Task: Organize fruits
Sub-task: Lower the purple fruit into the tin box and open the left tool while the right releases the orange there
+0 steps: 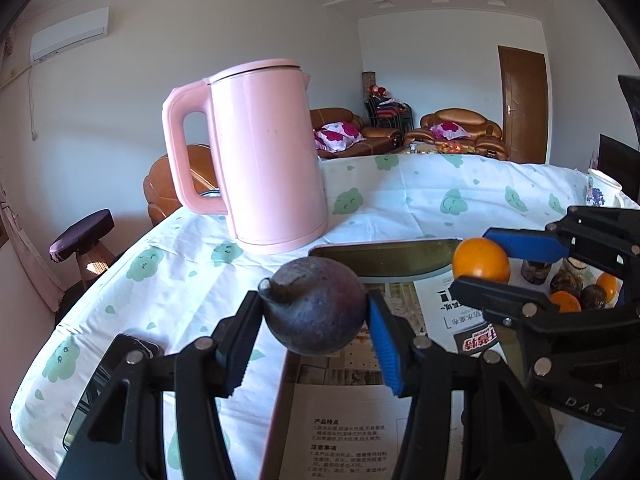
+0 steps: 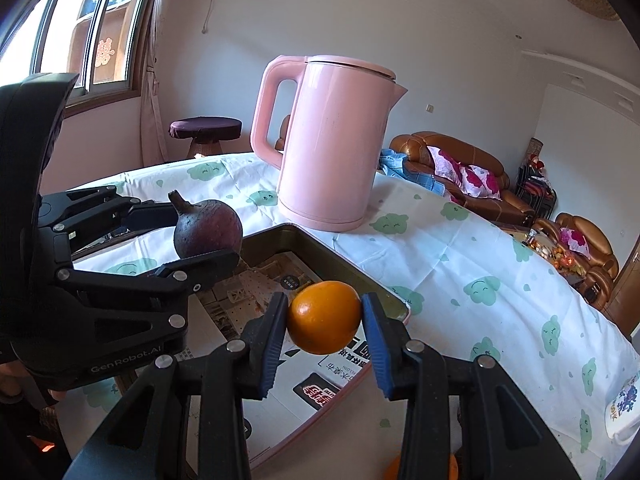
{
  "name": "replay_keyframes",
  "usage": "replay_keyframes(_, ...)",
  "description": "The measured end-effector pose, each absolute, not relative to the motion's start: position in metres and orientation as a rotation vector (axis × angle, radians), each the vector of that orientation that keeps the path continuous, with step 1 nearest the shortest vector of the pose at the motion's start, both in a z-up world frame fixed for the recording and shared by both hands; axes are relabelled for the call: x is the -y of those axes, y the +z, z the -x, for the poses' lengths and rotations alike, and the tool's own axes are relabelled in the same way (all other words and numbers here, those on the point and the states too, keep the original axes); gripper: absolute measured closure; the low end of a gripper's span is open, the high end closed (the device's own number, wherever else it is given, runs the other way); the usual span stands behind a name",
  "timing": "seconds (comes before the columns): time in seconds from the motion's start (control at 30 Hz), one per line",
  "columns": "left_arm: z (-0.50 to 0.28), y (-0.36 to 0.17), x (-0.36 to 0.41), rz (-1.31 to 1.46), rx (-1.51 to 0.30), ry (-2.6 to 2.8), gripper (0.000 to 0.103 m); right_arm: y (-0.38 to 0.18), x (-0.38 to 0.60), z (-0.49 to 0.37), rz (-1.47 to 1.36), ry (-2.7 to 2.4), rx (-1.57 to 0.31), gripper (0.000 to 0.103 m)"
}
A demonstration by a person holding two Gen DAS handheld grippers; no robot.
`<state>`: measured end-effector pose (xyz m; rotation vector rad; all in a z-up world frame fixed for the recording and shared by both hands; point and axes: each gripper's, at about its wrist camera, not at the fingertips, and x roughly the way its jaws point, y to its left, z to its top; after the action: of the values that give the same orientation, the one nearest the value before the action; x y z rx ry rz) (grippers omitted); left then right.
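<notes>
A table (image 2: 500, 264) under a white cloth with green cloud prints fills a sunlit living room with brown sofas (image 2: 460, 172), a stool (image 2: 205, 128) by the window and a door (image 1: 522, 106). On it stand a pink kettle (image 1: 264, 152) and, just beside it, a paper-lined tray (image 2: 348, 264); the cloth beyond lies bare up to the far edge. The left gripper (image 1: 308, 320) clamps a dark purple fruit (image 1: 316, 306) above the tray's near left rim. The right gripper (image 2: 325, 322) clamps an orange (image 2: 324, 316) over the tray's right side. More fruit (image 1: 568, 284) lies at the right, near a cup (image 1: 602, 190).
</notes>
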<state>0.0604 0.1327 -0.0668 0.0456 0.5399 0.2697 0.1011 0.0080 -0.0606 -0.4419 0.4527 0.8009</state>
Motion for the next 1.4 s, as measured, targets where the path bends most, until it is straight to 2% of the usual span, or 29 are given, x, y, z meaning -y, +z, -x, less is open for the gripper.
replay_keyframes(1.03, -0.072, -0.075, -0.126, -0.102, -0.603, 0.263, 0.048, -0.084, -0.019, -0.115, 0.466, 0.768, -0.559, 0.062)
replay_keyframes(1.13, -0.069, -0.073, -0.126, -0.099, -0.585, 0.27, 0.048, -0.084, -0.018, -0.114, 0.469, 0.754, -0.551, 0.057)
replay_keyframes(1.17, -0.067, -0.072, -0.127, -0.09, -0.576, 0.268, 0.045, -0.084, -0.018, -0.113, 0.476, 0.743, -0.543, 0.05)
replay_keyframes(1.2, -0.063, -0.07, -0.128, -0.074, -0.559, 0.263, 0.031, -0.084, -0.017, -0.111, 0.477, 0.744, -0.54, 0.04)
replay_keyframes(1.27, -0.054, -0.064, -0.127, -0.057, -0.515, 0.27, 0.012, -0.082, -0.016, -0.107, 0.473, 0.75, -0.529, 0.036)
replay_keyframes(1.4, -0.036, -0.047, -0.118, -0.053, -0.441, 0.259, 0.01, -0.077, -0.009, -0.093, 0.495, 0.726, -0.506, 0.036)
